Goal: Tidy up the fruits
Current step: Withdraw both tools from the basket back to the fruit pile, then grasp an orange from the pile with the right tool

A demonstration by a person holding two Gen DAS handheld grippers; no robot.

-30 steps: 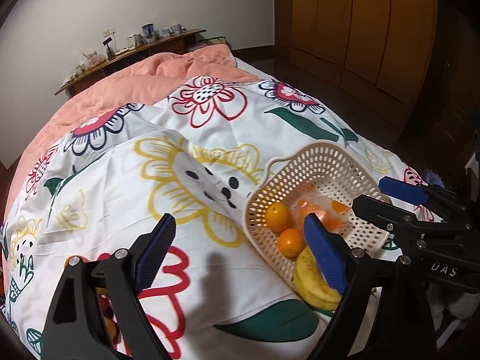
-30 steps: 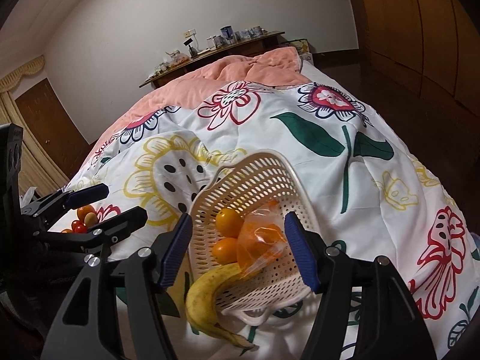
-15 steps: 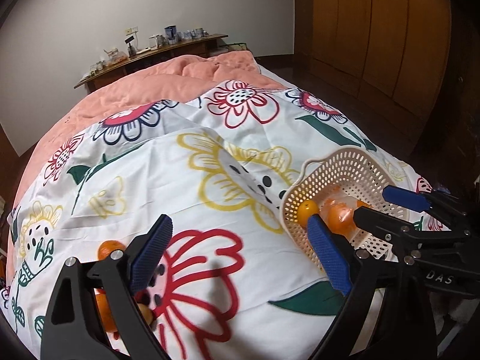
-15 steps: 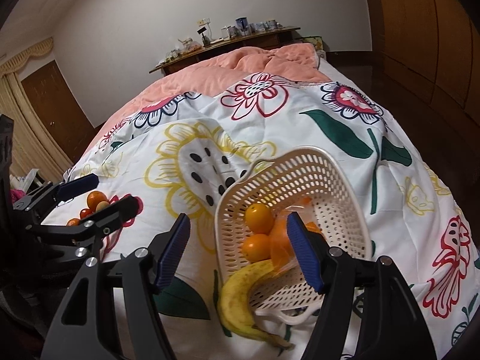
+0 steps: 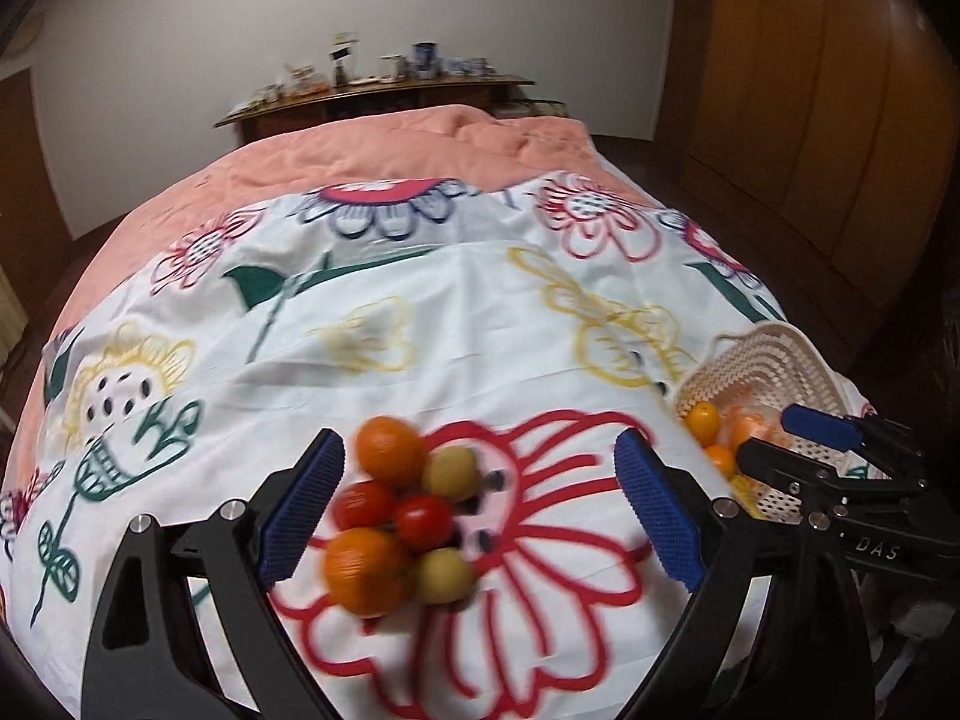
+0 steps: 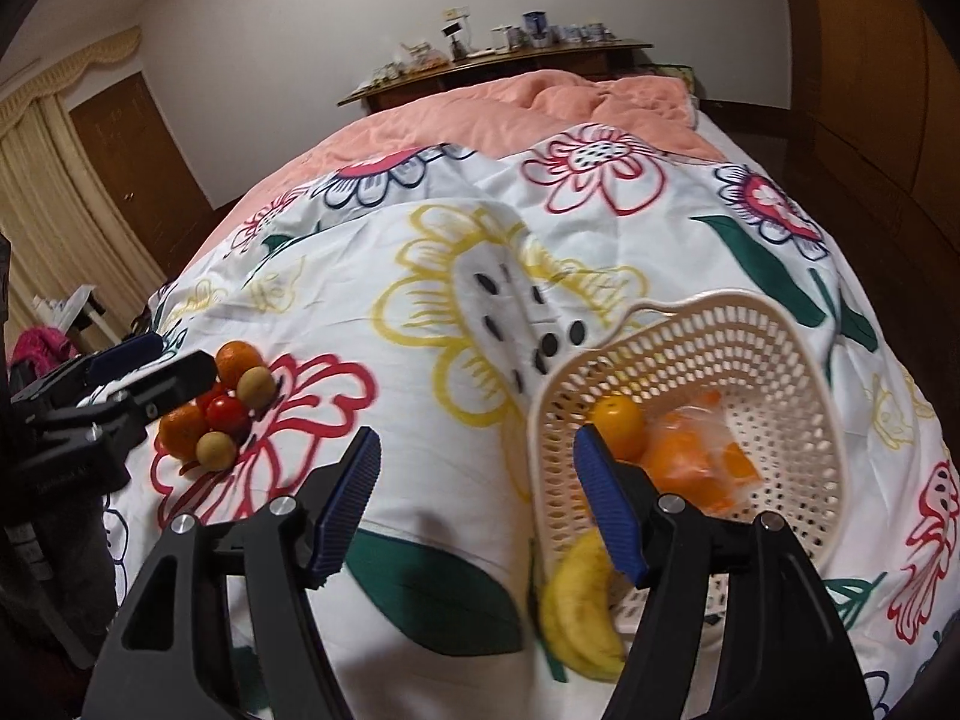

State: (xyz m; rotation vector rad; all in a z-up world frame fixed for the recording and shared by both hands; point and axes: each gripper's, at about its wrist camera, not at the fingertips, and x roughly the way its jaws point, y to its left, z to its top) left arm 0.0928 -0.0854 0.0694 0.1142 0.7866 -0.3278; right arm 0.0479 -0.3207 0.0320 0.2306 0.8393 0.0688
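A cluster of loose fruit lies on the flowered bedspread (image 5: 456,336): two oranges (image 5: 390,450), two red tomatoes (image 5: 423,519) and two pale yellow-green fruits (image 5: 451,471). My left gripper (image 5: 480,507) is open and empty, with the cluster between its blue pads, nearer the left one. The cluster also shows in the right wrist view (image 6: 216,408). A tilted white lattice basket (image 6: 774,360) holds oranges (image 6: 618,417), a clear bag of orange pieces (image 6: 696,462) and a banana (image 6: 579,606) sticking over its rim. My right gripper (image 6: 480,507) is open and empty, its right pad at the basket's near rim.
A pink quilt (image 5: 390,144) covers the far half of the bed. A wooden shelf (image 5: 384,90) with small items stands behind it. Wooden wardrobe doors (image 5: 840,90) run along the right. A door (image 6: 138,162) and curtains (image 6: 36,192) are at the left.
My left gripper has swung left, away from the basket, and now frames the loose fruit cluster. The right gripper has shifted slightly left, so the basket sits further right in its view.
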